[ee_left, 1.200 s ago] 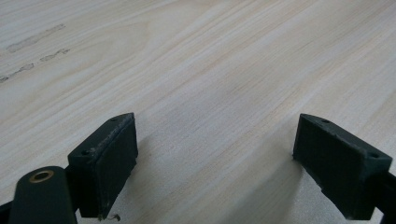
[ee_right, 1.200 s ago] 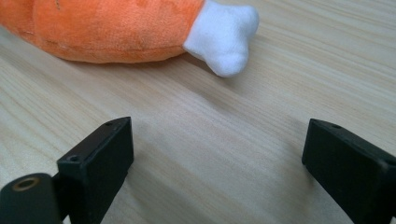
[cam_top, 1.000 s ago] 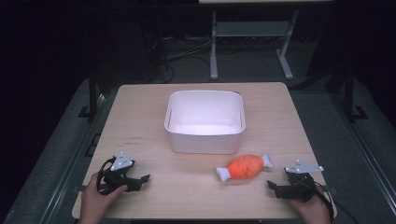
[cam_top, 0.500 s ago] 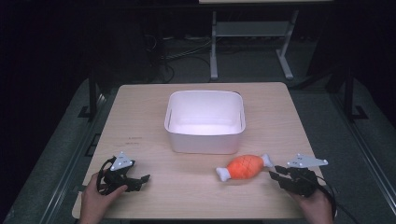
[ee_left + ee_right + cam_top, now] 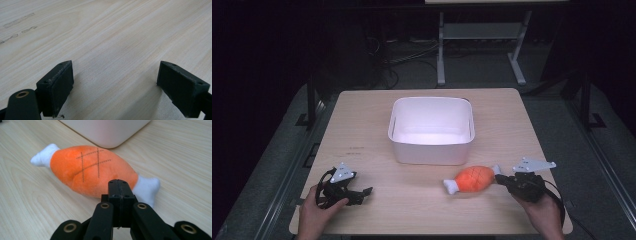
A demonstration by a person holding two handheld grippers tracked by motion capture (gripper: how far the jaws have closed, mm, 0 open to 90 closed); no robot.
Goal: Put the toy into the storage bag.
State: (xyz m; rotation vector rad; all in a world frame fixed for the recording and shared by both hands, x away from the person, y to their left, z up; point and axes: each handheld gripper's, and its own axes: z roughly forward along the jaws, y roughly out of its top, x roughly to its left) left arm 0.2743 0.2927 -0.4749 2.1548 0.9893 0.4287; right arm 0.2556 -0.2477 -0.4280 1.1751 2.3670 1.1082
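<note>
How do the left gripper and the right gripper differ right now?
The left gripper has its jaws wide apart over bare table; the right gripper has just closed its jaws, with nothing between them. The left gripper has no object nearby; the right gripper sits just short of the orange plush toy. Both are hand-held.
</note>
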